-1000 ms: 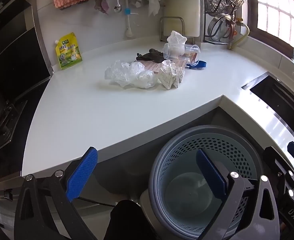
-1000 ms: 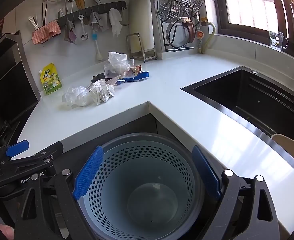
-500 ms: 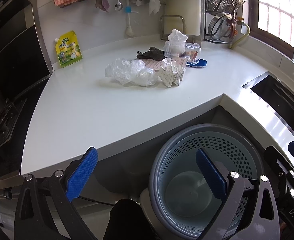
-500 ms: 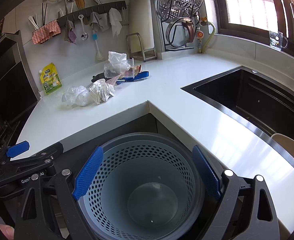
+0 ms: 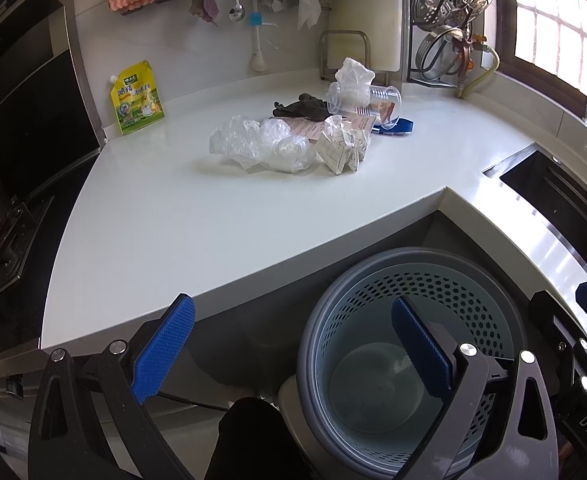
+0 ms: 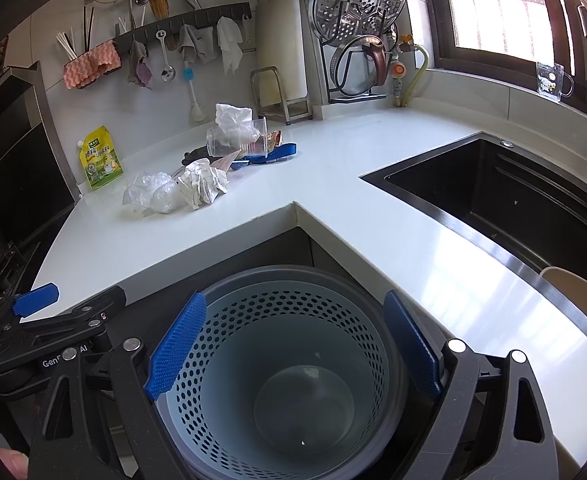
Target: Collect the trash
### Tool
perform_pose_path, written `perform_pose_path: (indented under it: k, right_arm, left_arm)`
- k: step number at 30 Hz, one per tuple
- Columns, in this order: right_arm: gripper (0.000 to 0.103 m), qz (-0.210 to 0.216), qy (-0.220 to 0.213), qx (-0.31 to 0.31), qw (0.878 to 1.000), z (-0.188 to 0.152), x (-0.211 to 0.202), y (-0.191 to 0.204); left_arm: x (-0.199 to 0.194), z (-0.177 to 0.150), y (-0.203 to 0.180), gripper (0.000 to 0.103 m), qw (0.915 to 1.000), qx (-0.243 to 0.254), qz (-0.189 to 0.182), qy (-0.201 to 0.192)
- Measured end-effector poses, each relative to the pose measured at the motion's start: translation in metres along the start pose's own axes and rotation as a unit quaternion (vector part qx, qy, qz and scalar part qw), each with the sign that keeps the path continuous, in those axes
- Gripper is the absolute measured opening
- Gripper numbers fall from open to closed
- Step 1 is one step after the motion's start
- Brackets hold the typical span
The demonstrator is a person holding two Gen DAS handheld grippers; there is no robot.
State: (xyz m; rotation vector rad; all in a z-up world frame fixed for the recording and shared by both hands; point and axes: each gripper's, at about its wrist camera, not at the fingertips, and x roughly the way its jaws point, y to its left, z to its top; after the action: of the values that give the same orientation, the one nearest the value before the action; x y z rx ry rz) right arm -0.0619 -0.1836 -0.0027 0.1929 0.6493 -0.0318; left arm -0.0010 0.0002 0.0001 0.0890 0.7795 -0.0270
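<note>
Holding both tongs above the round grey perforated plastic waste basket point(image 6: 281, 364), I have my left tongs point(image 5: 293, 356) spread wide with nothing between the blue pads, and my right tongs point(image 6: 293, 352) likewise spread and empty, their pads framing the basket's rim. The basket stands on the floor in the inner corner of the white L-shaped table point(image 5: 213, 216), and looks empty down to its pale bottom.

The trash lies in a cluster on the table, well beyond the basket toward the wall: a crumpled clear plastic bag point(image 5: 259, 146), just beside it a crumpled ball of white grid-lined paper point(image 5: 343, 150), behind these a clear plastic cup lying on its side point(image 5: 363, 102) with white tissue stuffed in its mouth, a dark crumpled cloth-like scrap point(image 5: 299, 108), and a blue strap-like piece point(image 5: 399, 126).

Farther from the basket, against the wall, leans a yellow-green spouted pouch point(image 5: 136, 98) printed with Chinese characters too small for me to read. On the left tongs' body, seen from the right wrist, I can read "Gen" and "AI"; on the right tongs' body, seen from the left wrist, "DAS". Beyond the basket on the other side sits the black sink point(image 6: 505, 200).
</note>
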Motion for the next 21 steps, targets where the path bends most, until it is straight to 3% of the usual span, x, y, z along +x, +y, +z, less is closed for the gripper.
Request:
perform_pose_path:
  k: [21]
  right_arm:
    - [0.086, 0.002, 0.001, 0.0, 1.0, -0.0014, 0.0007, 0.0003]
  left_arm:
    - [-0.0004, -0.0022, -0.0011, 0.097, 1.0, 0.0, 0.0, 0.0]
